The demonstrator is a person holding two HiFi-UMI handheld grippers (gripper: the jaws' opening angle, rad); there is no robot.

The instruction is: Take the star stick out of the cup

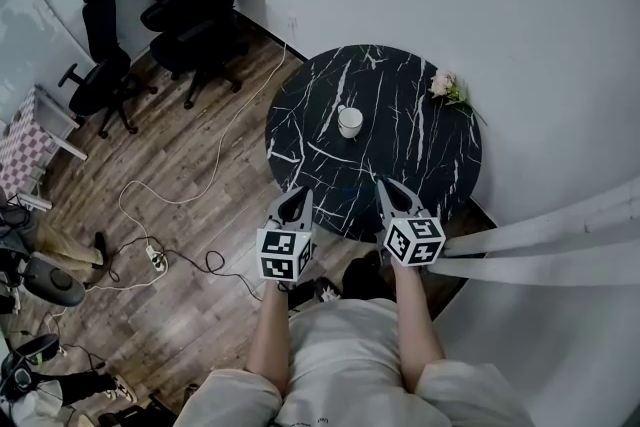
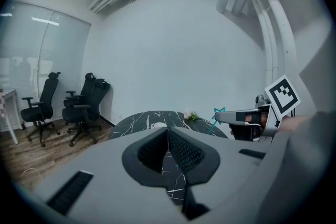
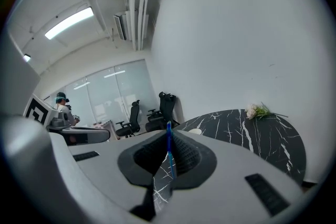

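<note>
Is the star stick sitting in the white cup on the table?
No, the right gripper holds the star stick clamped in its jaws, away from the cup.

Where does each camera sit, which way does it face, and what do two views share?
Head view: on the person's head, facing steeply down at the table and cup; forearms, torso, left gripper and right gripper show.
Left gripper view: on the left gripper, along its shut jaws toward the table; right gripper shows.
Right gripper view: along jaws shut on the star stick; left gripper shows.
Shared: both gripper views show the flowers.
</note>
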